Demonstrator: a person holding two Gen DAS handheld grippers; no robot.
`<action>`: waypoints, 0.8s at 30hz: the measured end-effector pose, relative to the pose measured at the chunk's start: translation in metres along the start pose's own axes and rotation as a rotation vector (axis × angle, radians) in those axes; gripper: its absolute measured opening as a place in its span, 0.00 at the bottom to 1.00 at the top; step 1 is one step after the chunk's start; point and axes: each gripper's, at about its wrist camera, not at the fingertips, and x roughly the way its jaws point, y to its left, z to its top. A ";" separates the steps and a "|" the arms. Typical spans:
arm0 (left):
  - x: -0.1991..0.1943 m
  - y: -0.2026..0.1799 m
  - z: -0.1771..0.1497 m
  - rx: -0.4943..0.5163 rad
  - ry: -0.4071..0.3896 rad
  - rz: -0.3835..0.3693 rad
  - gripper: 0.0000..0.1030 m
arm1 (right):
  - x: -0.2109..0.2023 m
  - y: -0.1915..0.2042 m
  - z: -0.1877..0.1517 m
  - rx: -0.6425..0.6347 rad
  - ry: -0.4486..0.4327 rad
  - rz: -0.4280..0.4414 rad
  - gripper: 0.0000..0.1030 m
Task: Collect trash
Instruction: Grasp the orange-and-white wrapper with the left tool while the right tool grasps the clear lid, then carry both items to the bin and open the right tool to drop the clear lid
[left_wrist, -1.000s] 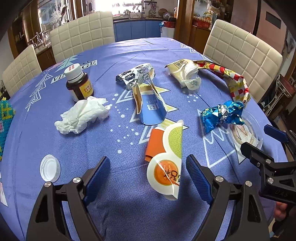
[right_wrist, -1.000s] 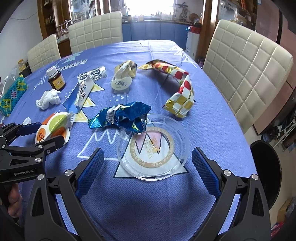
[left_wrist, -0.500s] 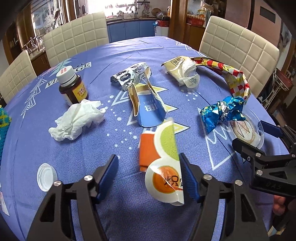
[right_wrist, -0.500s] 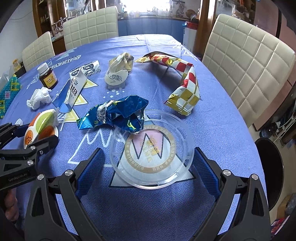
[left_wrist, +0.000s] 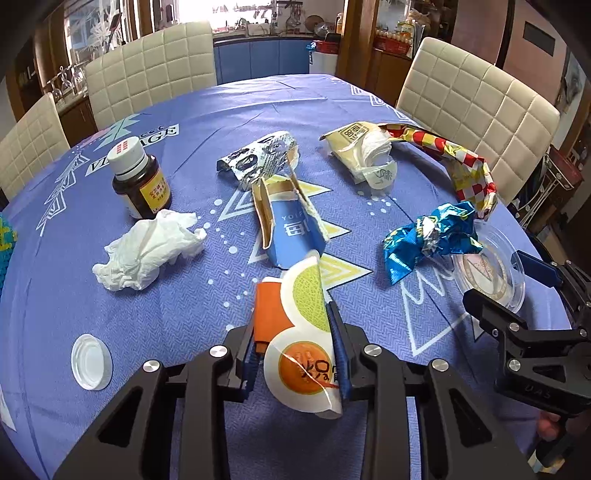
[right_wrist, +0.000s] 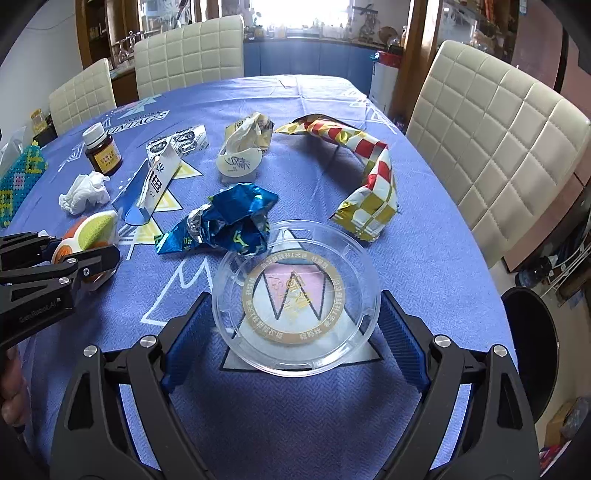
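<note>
Left gripper (left_wrist: 297, 345): previously wide open, now clamped on orange-and-green carton (left_wrist: 301, 332). Right gripper (right_wrist: 291, 325): narrowing slightly around clear plastic lid (right_wrist: 295, 295), not yet touching.

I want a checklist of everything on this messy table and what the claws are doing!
Surface: blue tablecloth, trash scattered on it.
Job's things: melon carton, blue carton, foil wrapper, checked wrapper, tissue, clear lid.
Clutter: brown bottle, white cap.
Grippers: left claw shut on melon carton; right claw closing around clear lid, pads apart from it.
Cables: nothing seen.
Surroundings: cream chairs, black bin.
</note>
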 end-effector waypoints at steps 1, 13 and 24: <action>-0.001 -0.002 0.001 0.002 -0.003 -0.002 0.30 | -0.002 -0.002 0.000 0.001 -0.003 -0.002 0.84; -0.022 -0.042 0.015 0.053 -0.059 -0.035 0.29 | -0.035 -0.032 -0.004 0.018 -0.044 -0.035 0.84; -0.034 -0.110 0.034 0.165 -0.108 -0.098 0.29 | -0.067 -0.086 -0.011 0.076 -0.090 -0.107 0.84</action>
